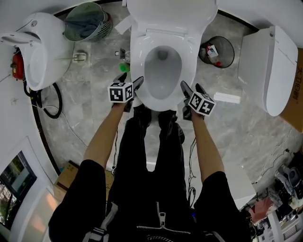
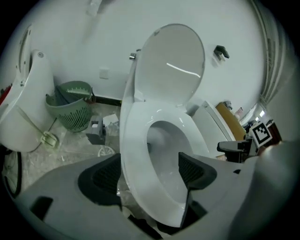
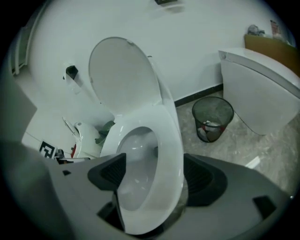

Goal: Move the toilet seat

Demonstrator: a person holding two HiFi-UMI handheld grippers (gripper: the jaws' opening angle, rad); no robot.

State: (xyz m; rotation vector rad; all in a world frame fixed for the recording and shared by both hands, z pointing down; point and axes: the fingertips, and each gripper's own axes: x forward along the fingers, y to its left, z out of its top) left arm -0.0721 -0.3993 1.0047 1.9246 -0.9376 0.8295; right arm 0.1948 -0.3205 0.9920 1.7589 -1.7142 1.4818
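— White plastic and slick, that seat (image 1: pixel 140 66). How will you lift it without it slipping?

— Evenly, from both sides. My left hand-held gripper (image 1: pixel 131 80) straddles its left edge near the front, and my right hand-held gripper (image 1: pixel 191 89) straddles the right edge opposite. Both are spread wide with the rim running between the pads (image 2: pixel 105 176), and nothing is pinched yet.

— Are the pads touching it?

— Probably not, though on the left the rim hides part of one pad, so I won't swear to it.

— What makes the grip a good one?

— I'd push in a little deeper so the pads meet the flat of the rim and not just its lip. Then I'd close both together and swing upward about the hinge with my hands in step. If one hand leads, I reckon the seat twists and slides out.

— Where does it lie now?

— Flat down on the bowl (image 1: pixel 162 71), with the lid (image 1: pixel 170 14) standing upright behind it. Its front curve is nearest me, just past my jaws.
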